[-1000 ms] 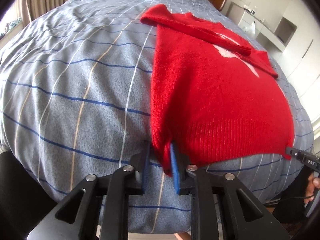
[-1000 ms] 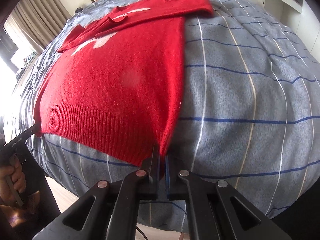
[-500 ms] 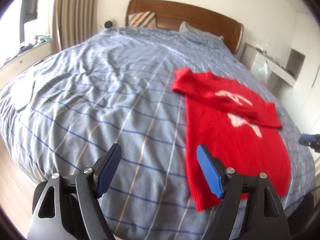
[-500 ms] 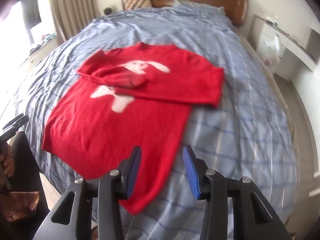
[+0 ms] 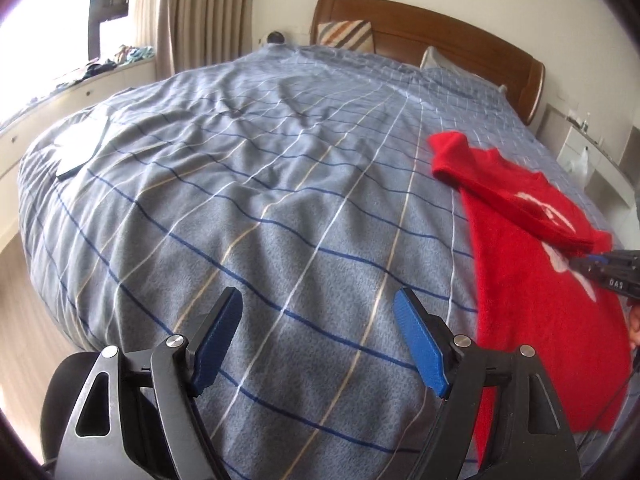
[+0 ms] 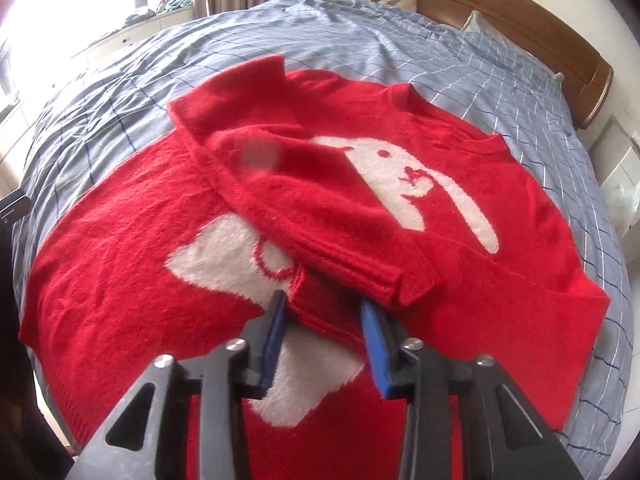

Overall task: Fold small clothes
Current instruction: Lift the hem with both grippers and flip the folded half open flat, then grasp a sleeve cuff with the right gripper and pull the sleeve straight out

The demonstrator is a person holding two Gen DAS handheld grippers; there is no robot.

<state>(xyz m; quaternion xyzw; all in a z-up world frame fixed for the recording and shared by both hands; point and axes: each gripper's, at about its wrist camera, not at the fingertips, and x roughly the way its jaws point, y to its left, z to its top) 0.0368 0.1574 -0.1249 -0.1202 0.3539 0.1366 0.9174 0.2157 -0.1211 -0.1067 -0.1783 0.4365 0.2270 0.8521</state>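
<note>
- Above the plaid bedspread [image 5: 280,208], the left gripper [image 5: 318,320] hangs with its blue-padded jaws spread wide, nothing between them, bare cover beneath.
- Over at the right gripper [image 6: 324,312], the jaws stand apart on either side of a ribbed sleeve cuff [image 6: 320,300] of the red sweater [image 6: 120,260]; whether the pads touch the knit cannot be told.
- That sweater lies flat on the bed's right half, front up, a white rabbit design [image 6: 400,180] showing, both sleeves folded across the chest so the upper sleeve covers part of the design.
- From the left wrist view, the sweater [image 5: 532,280] sits to the right of the open jaws, well apart from them, with the right gripper's tip [image 5: 608,270] over its middle.
- Beyond the garment, rumpled bedspread runs up to a wooden headboard [image 5: 440,28], a striped cushion [image 5: 346,34] and a pale pillow [image 5: 452,66].
- Beige curtains [image 5: 200,12] hang left of the bed above a window ledge [image 5: 80,76] strewn with small items too blurred to name.
- A flat white object [image 5: 78,148] rests on the bed's left edge.
</note>
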